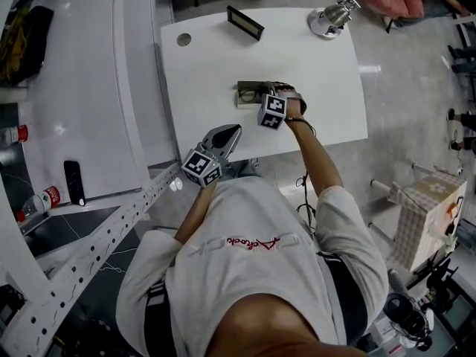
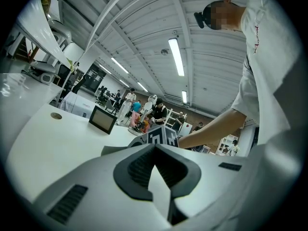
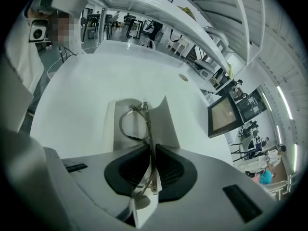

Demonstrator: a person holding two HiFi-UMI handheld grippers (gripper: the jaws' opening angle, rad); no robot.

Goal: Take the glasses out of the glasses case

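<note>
The right claw [image 3: 150,166] is narrowed onto the thin metal frame of the glasses [image 3: 131,124], its pads pinching it from both sides. It tips steeply down from above, probably so the frame can be lifted clear without dragging on the walls. The glasses lie folded inside the open glasses case [image 3: 166,121], around the middle of the bench [image 1: 223,58], somewhat toward its near edge. Their long axis runs along the case, away from the claw toward the bench's left edge, with one lens ring at the far end. The left claw [image 2: 154,148] is closed on nothing, level at the near edge, seemingly idle since one grip should suffice.
</note>
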